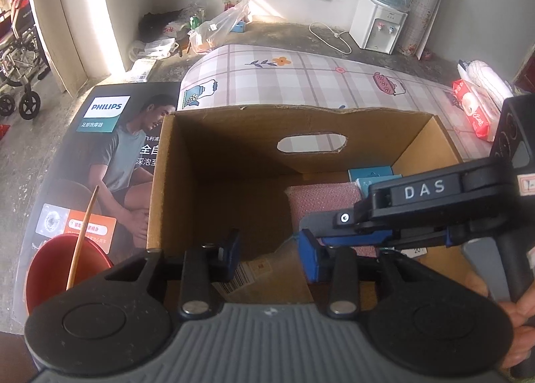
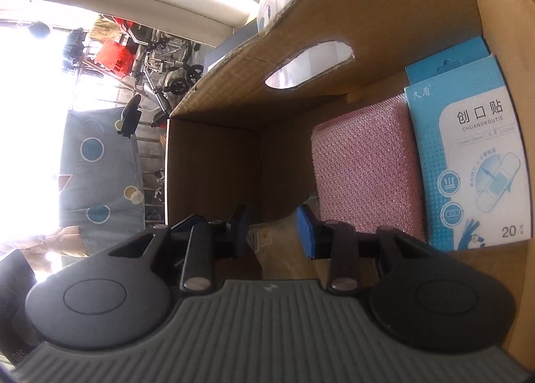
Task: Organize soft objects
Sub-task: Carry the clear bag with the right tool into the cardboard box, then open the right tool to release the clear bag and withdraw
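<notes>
An open cardboard box (image 1: 234, 135) with a handle hole stands on a checked cloth. Inside lie a pink mesh sponge (image 1: 321, 199) and a blue plaster packet (image 1: 371, 175). In the right wrist view the sponge (image 2: 364, 165) lies flat beside the plaster packet (image 2: 468, 165) on the box floor (image 2: 401, 15). My left gripper (image 1: 272, 257) is open and empty over the box's near edge. My right gripper (image 2: 272, 232) is open and empty inside the box, next to the sponge; its body (image 1: 424, 205) reaches in from the right.
A red bowl (image 1: 63, 269) with a wooden stick stands at the left on a Philips carton (image 1: 100, 149). Red and white tissue packs (image 1: 474, 108) lie at the right. A water dispenser (image 1: 381, 25) and plastic bags (image 1: 217, 28) stand by the far wall.
</notes>
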{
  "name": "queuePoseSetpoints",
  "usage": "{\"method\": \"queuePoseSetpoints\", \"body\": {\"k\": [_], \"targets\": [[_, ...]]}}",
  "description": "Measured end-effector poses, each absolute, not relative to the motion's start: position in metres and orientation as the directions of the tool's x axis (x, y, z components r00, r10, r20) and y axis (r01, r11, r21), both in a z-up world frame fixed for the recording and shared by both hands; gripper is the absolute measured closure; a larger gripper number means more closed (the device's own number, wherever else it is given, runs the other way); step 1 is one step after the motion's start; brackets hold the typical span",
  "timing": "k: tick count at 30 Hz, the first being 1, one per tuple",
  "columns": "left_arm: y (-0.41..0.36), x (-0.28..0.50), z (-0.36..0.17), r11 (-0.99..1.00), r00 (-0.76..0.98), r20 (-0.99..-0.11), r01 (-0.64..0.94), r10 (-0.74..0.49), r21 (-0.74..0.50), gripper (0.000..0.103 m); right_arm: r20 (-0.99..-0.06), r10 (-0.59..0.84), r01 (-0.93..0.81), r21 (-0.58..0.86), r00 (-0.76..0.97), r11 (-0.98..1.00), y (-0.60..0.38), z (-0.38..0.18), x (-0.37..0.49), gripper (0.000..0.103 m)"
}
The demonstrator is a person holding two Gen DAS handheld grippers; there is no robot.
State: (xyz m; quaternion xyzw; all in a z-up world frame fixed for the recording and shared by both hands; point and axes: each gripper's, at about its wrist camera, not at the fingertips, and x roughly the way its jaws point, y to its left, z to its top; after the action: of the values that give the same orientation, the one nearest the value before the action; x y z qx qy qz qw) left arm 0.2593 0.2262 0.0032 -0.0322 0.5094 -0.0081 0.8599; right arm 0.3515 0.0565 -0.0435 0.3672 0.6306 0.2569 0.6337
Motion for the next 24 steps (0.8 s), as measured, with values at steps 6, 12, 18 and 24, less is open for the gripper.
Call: {"method": "queuePoseSetpoints", "body": {"k": [6, 12, 18, 24], "targets": [[0.212, 0.23, -0.007, 0.981, 0.343, -0.92, 0.026, -0.192, -0.195, 0.046, -0.56, 0.816, 0.047, 0.828, 0.145, 0.559, 0.014, 0.007, 0.324, 0.071], [0.194, 0.214, -0.066, 0.972, 0.085, -0.969, -0.016, -0.233, -0.235, 0.046, -0.499, 0.843, 0.011, 0.862, 0.199, 0.508, -0.037, 0.035, 0.284, 0.071], [0.199, 0.223, -0.09, 0.981, 0.049, -0.985, -0.088, -0.167, -0.171, 0.048, -0.442, 0.855, -0.015, 0.886, 0.273, 0.463, -0.073, 0.048, 0.259, 0.071], [0.206, 0.241, -0.088, 0.991, 0.104, -0.993, -0.118, -0.049, -0.062, 0.047, -0.423, 0.852, -0.026, 0.892, 0.307, 0.452, -0.092, 0.043, 0.248, 0.07]]}}
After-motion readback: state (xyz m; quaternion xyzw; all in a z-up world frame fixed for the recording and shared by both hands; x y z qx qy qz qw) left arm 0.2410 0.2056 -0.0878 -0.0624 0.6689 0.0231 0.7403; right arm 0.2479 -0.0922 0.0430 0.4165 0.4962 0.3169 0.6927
